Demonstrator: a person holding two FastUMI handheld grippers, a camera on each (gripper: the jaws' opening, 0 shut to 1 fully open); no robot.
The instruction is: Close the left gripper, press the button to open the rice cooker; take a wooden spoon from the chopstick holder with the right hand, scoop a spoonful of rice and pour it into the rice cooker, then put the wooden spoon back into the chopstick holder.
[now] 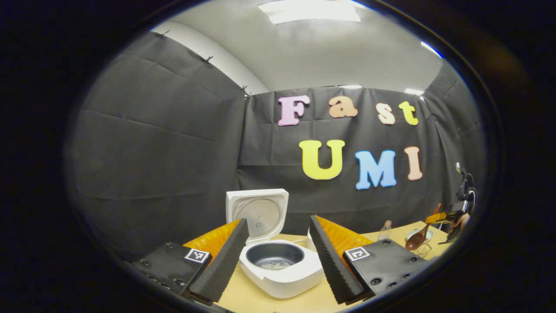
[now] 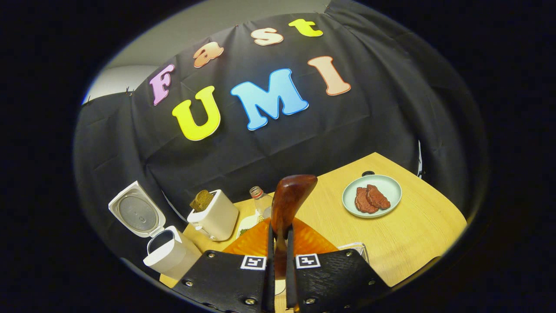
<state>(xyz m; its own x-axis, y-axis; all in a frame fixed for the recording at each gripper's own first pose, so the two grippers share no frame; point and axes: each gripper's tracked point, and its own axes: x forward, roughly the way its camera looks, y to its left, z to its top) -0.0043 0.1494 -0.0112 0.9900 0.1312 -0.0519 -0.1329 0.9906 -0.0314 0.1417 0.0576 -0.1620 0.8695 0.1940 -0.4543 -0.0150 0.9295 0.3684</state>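
The white rice cooker [image 1: 282,271] stands open just ahead of my left gripper [image 1: 278,261], its lid [image 1: 257,212] raised and a little rice in the dark inner pot [image 1: 274,255]. The left jaws stand wide apart, one on each side of the pot, holding nothing. In the right gripper view my right gripper [image 2: 279,243] is shut on the handle of a brown wooden spoon [image 2: 290,201], bowl end up, above the table. The rice cooker [image 2: 170,254] sits far to its lower left. The left gripper view has the spoon [image 1: 418,239] at the far right, over the wire chopstick holder [image 1: 424,250].
A white toaster [image 2: 216,218] with a slice of bread stands beside the cooker, a small clear bottle [image 2: 260,199] next to it. A pale green plate [image 2: 388,188] carries meat slices at the right. The wire holder's rim [image 2: 357,248] peeks out beside my right fingers. The wooden table [image 2: 417,234] extends right.
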